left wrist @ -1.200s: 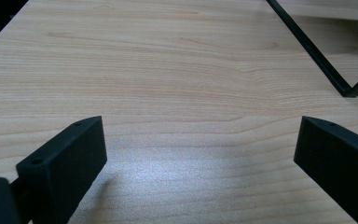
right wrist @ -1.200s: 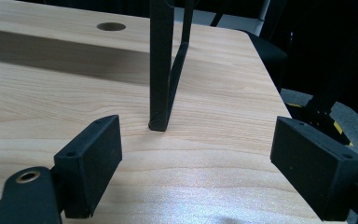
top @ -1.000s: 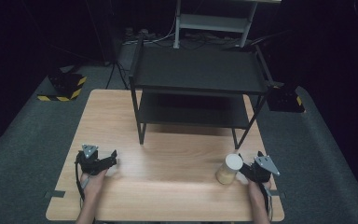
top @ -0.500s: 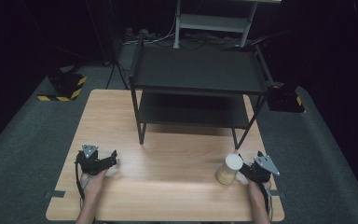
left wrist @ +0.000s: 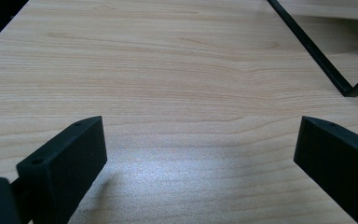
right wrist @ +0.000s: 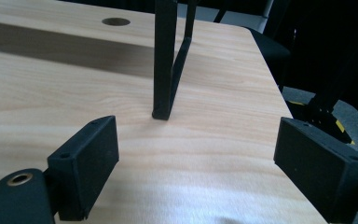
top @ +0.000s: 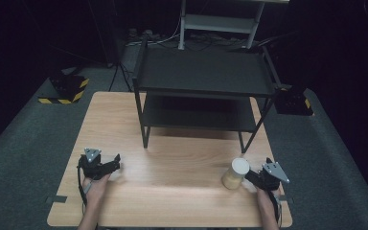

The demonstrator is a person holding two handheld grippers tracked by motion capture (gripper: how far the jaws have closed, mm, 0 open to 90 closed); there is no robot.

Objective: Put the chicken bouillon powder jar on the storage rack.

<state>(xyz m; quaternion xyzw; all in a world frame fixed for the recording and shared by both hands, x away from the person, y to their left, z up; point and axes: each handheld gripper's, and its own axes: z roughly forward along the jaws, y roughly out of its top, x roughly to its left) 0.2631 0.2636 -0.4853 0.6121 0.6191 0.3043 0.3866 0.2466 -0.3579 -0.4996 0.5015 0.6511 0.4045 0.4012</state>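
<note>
While we hold both tools low over the tabletop (top: 172, 167), the thing to watch is the jar (top: 235, 173) sitting just beside the right hand-held gripper (top: 250, 176), near the front right corner. Its jaws stand wide apart in the right gripper view, with bare wood and a leg of the black shelf unit (top: 203, 81) between them, so nothing is clamped. The left hand-held gripper (top: 116, 162) rests at the front left, well apart from the jar, jaws also spread over empty wood.

Where could this go wrong? We judge the jar to be the likely target, and it stands close to the tabletop's right edge. If we swing the right jaws in too fast or off-centre, one jaw could nudge the jar rather than straddle it, tipping it or sliding it toward that edge. Closing too high, on the pale lid, risks a slip. A lift toward the shelf unit could also clip its front leg, which rises close behind the jar.

As for contents, the jar looks closed under a whitish lid, with something tan or yellowish inside; we cannot tell what it is. Both tiers of the shelf unit look bare, though the lower one is dim.
</note>
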